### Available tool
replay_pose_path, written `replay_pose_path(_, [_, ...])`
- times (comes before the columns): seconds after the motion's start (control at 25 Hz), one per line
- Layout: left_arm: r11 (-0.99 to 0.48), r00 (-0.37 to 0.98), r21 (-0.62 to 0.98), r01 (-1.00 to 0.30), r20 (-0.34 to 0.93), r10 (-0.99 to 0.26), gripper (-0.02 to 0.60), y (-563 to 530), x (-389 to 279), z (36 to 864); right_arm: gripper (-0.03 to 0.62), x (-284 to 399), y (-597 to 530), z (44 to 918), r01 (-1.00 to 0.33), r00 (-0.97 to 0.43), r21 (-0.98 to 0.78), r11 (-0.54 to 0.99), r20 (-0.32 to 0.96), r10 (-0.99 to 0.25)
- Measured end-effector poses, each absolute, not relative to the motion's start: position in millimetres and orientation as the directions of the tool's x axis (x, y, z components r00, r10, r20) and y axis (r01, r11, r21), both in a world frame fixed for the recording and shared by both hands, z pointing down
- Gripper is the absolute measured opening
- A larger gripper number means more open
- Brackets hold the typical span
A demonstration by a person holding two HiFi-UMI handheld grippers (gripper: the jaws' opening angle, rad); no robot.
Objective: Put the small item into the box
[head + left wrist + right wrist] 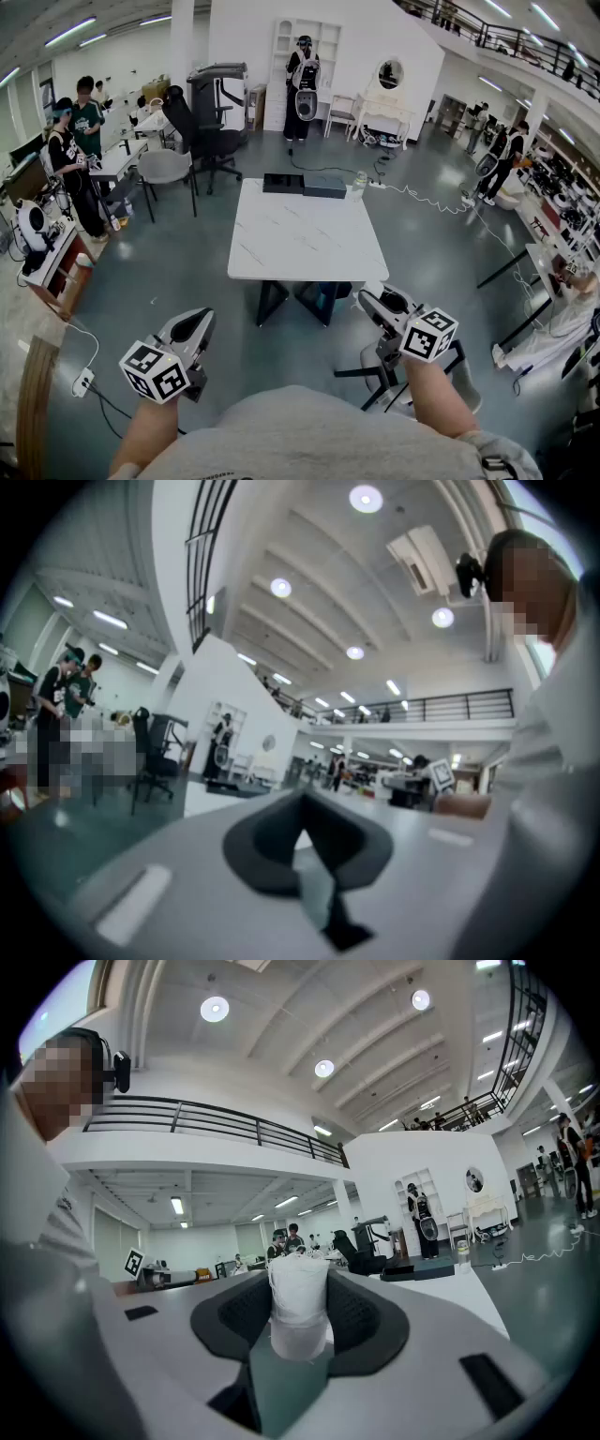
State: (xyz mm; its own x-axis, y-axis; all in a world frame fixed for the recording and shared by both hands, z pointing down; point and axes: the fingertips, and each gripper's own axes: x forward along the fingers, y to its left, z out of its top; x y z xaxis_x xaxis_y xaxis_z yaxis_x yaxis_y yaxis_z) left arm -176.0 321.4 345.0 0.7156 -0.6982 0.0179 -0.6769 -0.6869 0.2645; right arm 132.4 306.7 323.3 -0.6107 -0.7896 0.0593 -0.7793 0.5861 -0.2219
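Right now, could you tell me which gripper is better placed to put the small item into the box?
Right. The right gripper grips the small white item between its jaws; the left gripper is shut and empty. The box lies at the table's far end.

The worktop (305, 239) is white with faint grey marbling. The box (283, 183) is black; the second box (324, 186) is dark grey. The small item (298, 1305) is plain white. The left tongs (194, 323) and right tongs (373, 302) have light grey shells and dark grey pads (361, 1312). The left marker cube (155, 370) and right marker cube (429, 335) show black square patterns on white. The floor (187, 262) is glossy dark grey-green.
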Motion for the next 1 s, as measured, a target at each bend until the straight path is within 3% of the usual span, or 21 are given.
replay_pose_path(1.0, [-0.704,0.733,0.259,-0.661,0.022,-0.68,0.006,332.2,-147.1,351.4,0.17,153.0,322.3,334.4,-0.778,-0.616,-0.199,0.596,0.051,-0.786])
